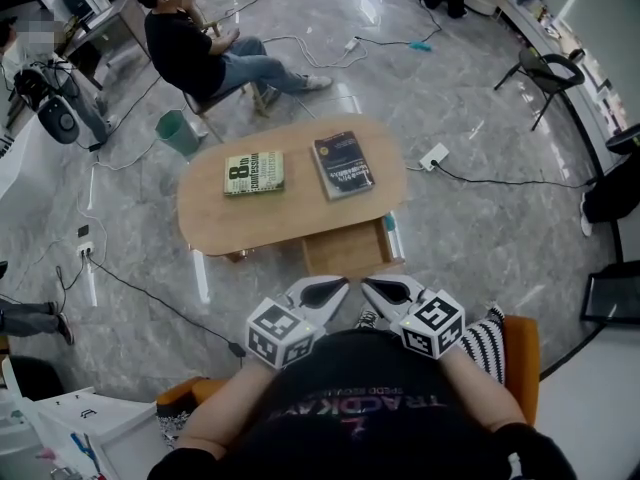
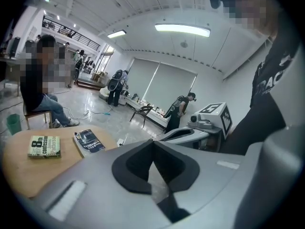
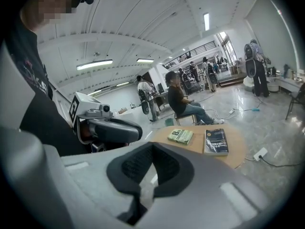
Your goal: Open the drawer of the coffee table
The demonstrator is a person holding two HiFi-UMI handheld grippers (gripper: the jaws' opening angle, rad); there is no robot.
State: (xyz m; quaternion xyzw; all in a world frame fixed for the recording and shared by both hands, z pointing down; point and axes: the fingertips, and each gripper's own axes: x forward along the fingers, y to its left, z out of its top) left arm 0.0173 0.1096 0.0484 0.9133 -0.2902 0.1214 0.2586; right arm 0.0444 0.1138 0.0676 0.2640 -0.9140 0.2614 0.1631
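Observation:
An oval wooden coffee table (image 1: 210, 213) stands in the middle of the head view, with a green book (image 1: 254, 173) and a dark book (image 1: 343, 165) on top. Its drawer (image 1: 345, 250) sticks out of the near side, toward me. Both grippers hang close to my body, short of the drawer and apart from it. My left gripper (image 1: 342, 285) and right gripper (image 1: 367, 285) are shut with nothing between the jaws. The left gripper view shows its closed jaws, the table (image 2: 28, 171) and the right gripper (image 2: 190, 132). The right gripper view shows the table (image 3: 238, 152) and the left gripper (image 3: 112, 128).
A person sits on a chair (image 1: 200, 53) beyond the table, next to a green bin (image 1: 178, 131). A power strip (image 1: 434, 156) and cables lie on the floor at right. A black chair (image 1: 548, 68) stands far right. I sit on an orange seat (image 1: 522, 343).

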